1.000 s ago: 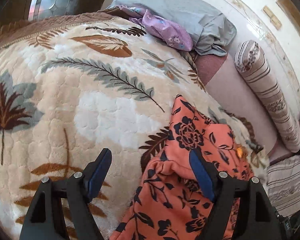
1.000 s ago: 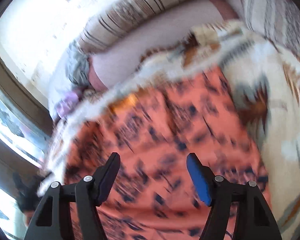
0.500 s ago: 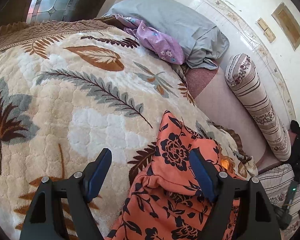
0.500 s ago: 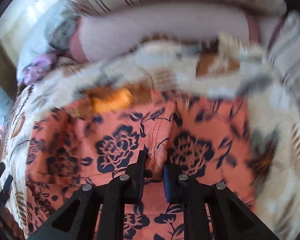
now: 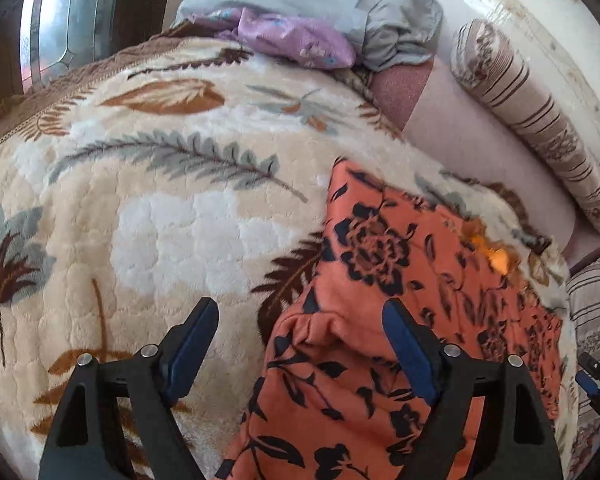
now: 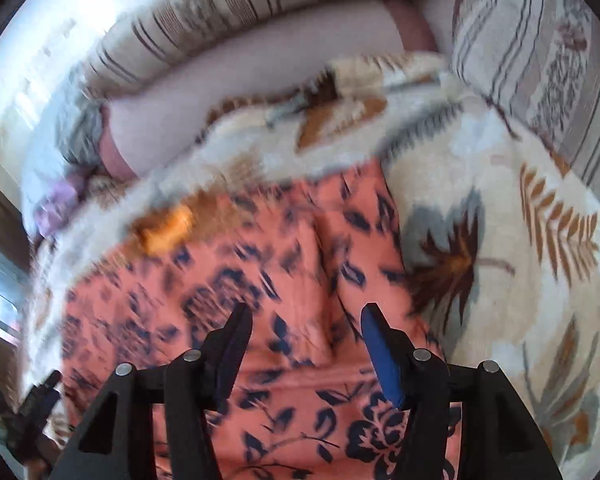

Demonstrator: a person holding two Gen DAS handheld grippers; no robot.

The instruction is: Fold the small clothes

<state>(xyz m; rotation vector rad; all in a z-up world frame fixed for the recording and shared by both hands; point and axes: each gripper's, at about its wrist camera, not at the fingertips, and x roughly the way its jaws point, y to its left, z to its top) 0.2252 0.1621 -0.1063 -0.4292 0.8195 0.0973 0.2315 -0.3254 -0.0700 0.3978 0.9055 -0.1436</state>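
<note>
An orange garment with dark blue flowers lies on a cream leaf-patterned blanket. My left gripper is open and hovers over the garment's left edge, where the cloth is bunched. In the right wrist view the same garment fills the middle, blurred by motion, with a raised crease running up it. My right gripper is open above that crease and holds nothing. The tip of my right gripper shows at the left wrist view's right edge.
A grey pillow and a purple cloth lie at the bed's far end. A striped bolster runs along the wall beside a pink sheet. A striped cushion sits right. A small orange patch lies at the garment's edge.
My right gripper was shut on a pinch of the garment half a second ago; it has since opened and let go. The left gripper stayed open and shifted slightly.
</note>
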